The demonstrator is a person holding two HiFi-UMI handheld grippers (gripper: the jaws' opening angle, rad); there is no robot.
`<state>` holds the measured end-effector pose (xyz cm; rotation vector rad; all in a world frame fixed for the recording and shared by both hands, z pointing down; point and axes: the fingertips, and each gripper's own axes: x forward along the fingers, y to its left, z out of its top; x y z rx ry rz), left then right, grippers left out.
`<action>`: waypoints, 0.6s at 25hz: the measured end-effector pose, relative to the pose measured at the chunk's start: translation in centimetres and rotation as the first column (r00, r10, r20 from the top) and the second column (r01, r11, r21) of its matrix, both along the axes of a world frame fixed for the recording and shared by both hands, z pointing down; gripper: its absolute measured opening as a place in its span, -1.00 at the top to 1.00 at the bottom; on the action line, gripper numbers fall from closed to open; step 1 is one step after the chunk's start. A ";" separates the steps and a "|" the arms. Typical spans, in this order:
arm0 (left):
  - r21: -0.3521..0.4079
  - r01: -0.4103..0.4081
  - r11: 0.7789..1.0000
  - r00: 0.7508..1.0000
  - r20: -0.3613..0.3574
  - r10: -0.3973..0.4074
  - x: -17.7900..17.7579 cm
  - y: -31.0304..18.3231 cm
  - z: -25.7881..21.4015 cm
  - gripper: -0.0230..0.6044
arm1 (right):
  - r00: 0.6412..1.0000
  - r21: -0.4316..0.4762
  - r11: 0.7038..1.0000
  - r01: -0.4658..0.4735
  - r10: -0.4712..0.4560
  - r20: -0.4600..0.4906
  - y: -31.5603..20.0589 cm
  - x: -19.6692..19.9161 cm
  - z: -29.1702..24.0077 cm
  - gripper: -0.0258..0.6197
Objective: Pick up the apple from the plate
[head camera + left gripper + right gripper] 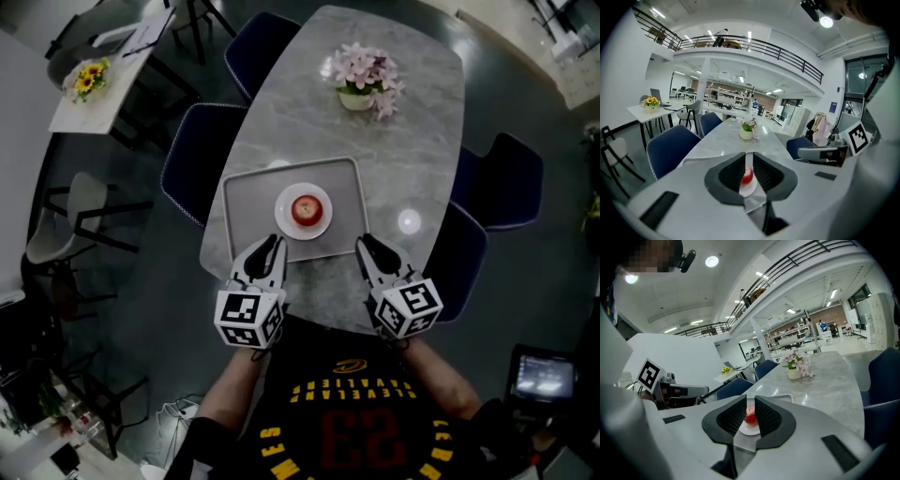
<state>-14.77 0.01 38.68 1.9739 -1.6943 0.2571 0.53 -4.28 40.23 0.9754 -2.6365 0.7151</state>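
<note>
So right now the apple is sitting dead centre on the little white plate, and the plate is in the middle of the grey tray at your end of the marble table. Your left gripper is parked over the tray's near edge, a bit to the left of the plate, tips pointing up the table. Your right gripper mirrors it at the tray's near right corner. Neither one is touching the apple or the plate; both sit just short of them. In the left gripper view the jaws are pulled in to a narrow slit with nothing gripped, and you can see the apple and a slice of the plate through the gap, further off. Same deal in the right gripper view: jaws close together with a thin gap, empty, and the apple lines up right between them in the distance. Past the tray, at the far end of the table, there's a pot of pink flowers. There are dark blue chairs tucked in along both sides, and a smaller white side table with yellow flowers sits off to your upper left.
</note>
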 end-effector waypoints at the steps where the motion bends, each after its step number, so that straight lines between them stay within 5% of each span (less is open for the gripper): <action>1: -0.018 -0.011 1.000 1.000 0.006 0.011 -0.5 -0.5 0.6 0.80 | 1.000 -0.010 1.000 -0.006 0.006 -0.008 -0.4 -0.3 0.4 0.74; 15: -0.218 -0.102 0.971 0.994 0.022 0.110 -3.8 -4.0 9.0 0.79 | 0.992 -0.147 0.984 -0.097 0.084 -0.093 -2.8 -2.1 7.3 0.74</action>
